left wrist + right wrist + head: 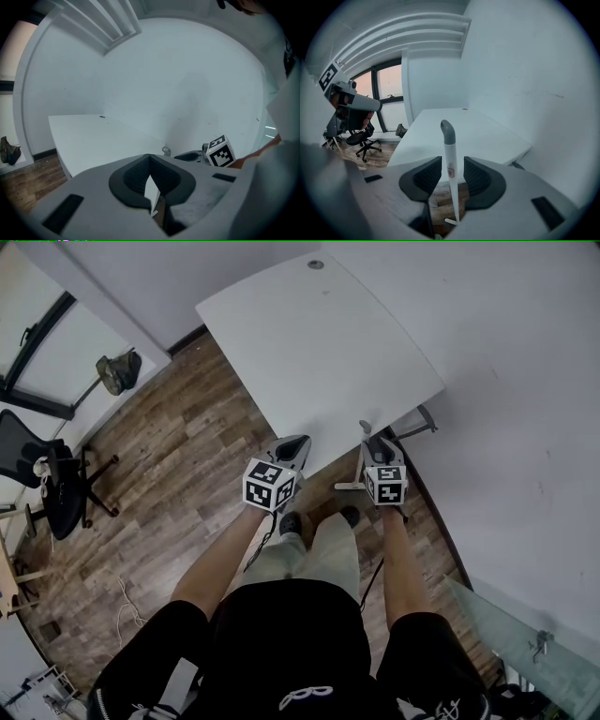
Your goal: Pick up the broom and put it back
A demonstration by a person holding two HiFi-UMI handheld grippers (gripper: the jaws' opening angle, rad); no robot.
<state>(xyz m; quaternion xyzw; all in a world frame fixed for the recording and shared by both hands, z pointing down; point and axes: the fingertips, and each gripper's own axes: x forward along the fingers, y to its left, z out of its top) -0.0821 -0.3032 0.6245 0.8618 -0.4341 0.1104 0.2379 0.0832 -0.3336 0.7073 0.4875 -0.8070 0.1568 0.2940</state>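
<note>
Wood floor (187, 446) and a white table (309, 343) fill the head view, with a black office chair (56, 479) off at the left. The left hand-held gripper (296, 442) and the right hand-held gripper (379, 441) are held out side by side at the table's near edge, above the person's shoes (291, 521). Of the broom (365, 427), the grey tip of its handle pokes up just beside the right hand-held gripper.

In the left gripper view, the jaws are closed together with their tips touching and nothing between them. The table lies beyond, and the right hand-held gripper shows off to the right.

In the right gripper view, the broom's white handle stands upright between the jaws. They are parted, with a gap on either side of the handle, so neither one presses on it. The handle's lower end reaches down toward the wood floor in front of the table.
</note>
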